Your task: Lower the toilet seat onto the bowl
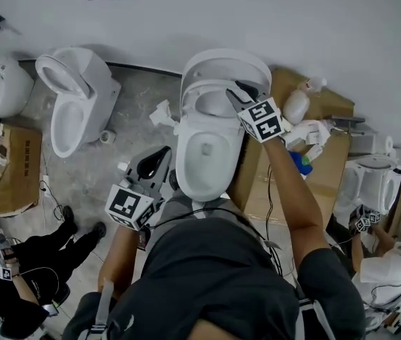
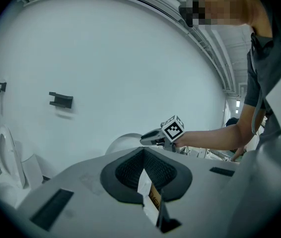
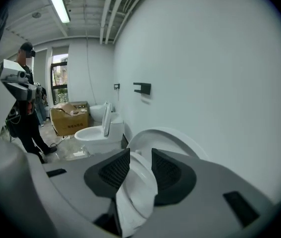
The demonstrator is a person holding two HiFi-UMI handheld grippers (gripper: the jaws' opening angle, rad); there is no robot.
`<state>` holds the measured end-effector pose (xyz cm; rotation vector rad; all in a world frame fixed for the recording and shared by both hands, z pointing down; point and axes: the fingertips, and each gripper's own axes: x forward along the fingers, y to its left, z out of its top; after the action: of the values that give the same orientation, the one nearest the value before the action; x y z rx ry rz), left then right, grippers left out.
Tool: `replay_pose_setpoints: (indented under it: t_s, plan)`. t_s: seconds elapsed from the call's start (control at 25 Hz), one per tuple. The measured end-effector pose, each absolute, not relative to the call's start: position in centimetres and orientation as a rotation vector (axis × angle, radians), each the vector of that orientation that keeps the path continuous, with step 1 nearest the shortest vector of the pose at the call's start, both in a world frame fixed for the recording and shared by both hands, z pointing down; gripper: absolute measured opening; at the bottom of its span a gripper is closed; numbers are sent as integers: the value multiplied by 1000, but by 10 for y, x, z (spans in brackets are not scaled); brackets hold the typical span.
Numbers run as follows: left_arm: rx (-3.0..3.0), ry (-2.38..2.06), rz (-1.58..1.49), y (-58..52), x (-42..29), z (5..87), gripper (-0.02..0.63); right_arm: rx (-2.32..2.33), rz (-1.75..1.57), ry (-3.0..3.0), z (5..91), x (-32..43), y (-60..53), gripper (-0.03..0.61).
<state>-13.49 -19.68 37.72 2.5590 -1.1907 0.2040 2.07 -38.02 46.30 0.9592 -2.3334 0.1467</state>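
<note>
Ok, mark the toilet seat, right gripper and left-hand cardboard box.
toilet seat [image 3: 139, 180], right gripper view, rim between the jaws
right gripper [image 1: 239, 91], head view, between its fingertips
cardboard box [image 1: 16, 163], head view, top face

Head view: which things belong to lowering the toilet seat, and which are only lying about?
Job:
seat
bowl
lid
right gripper, with the seat between its jaws

Lying about:
second toilet
boxes
spray bottle
</note>
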Motion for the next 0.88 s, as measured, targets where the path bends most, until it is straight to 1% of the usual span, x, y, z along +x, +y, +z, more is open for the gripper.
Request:
replay_pose_setpoints:
  t_s: [0.36,0.64,0.88]
  plan:
    - [2533,-1187,219,-202,-144,388,5,862,152,-2146,535,27,-419,179]
    - [2517,-1190,231,-207,-149,397,5,884,203,-2053,579,45,-435,181]
    - [2490,-1192,231,-210,-155,399,5,856,171,-2049,579,45,-433,157]
